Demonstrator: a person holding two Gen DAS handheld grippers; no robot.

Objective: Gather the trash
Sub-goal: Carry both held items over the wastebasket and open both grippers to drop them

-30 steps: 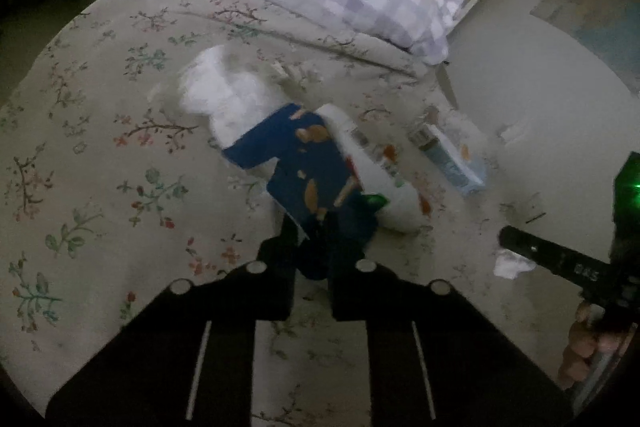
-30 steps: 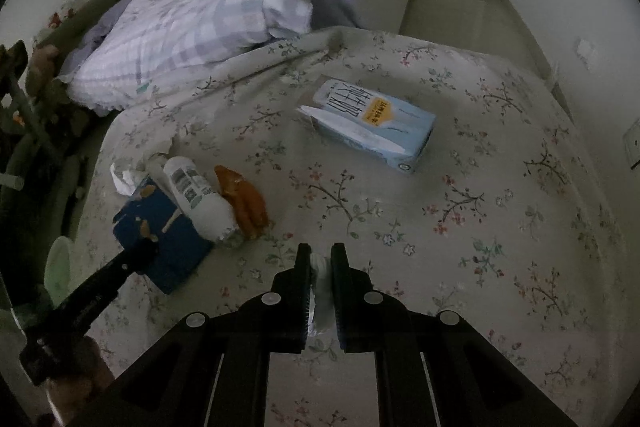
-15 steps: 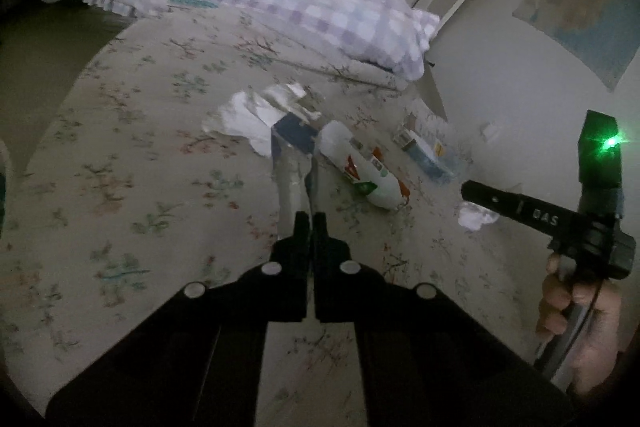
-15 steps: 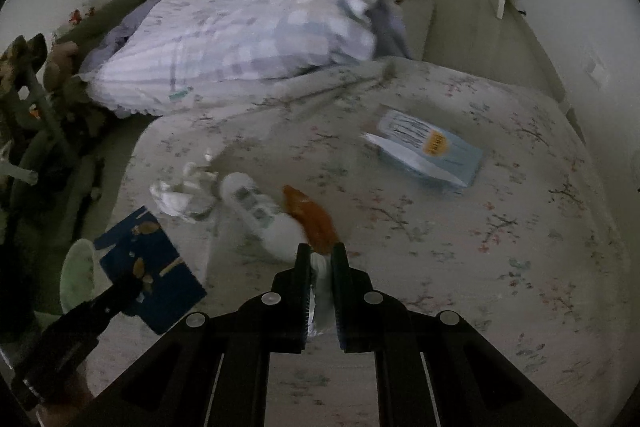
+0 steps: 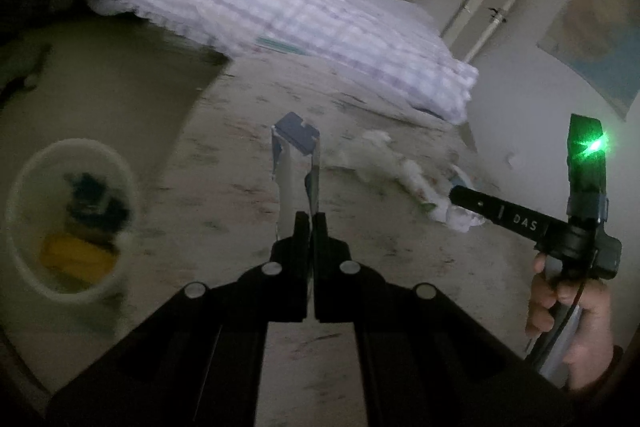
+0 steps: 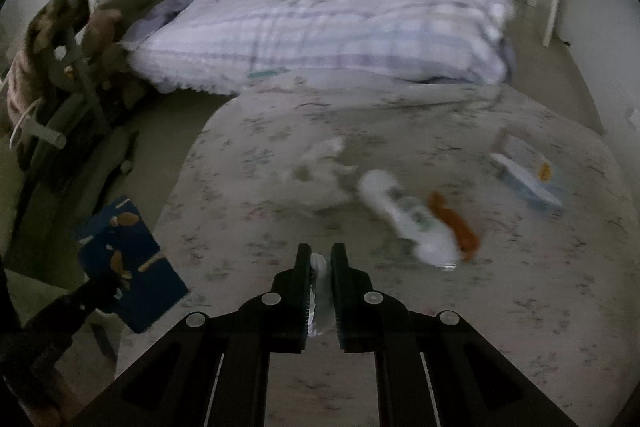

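Trash lies scattered on the floral bedspread [image 6: 400, 307]: a white bottle [image 6: 408, 215] lies on its side with an orange wrapper [image 6: 454, 223] touching its right flank, a pale blue carton [image 6: 528, 177] sits apart to the right, and crumpled white tissues [image 6: 320, 163] lie to the bottle's left. All are motion-blurred. The left hand-held gripper [image 5: 311, 223] is clamped on a blue snack box [image 5: 296, 155], seen edge-on in its own camera and face-on at the lower left of the right wrist view [image 6: 132, 263], held over the bed's edge. Below and to the left, a white bin [image 5: 24, 227] on the floor holds dark and yellow items. The right hand-held gripper [image 6: 321, 259] pinches a small white scrap [image 6: 320, 291] between its jaws. A checked quilt [image 6: 320, 27] is heaped at the head of the bed.
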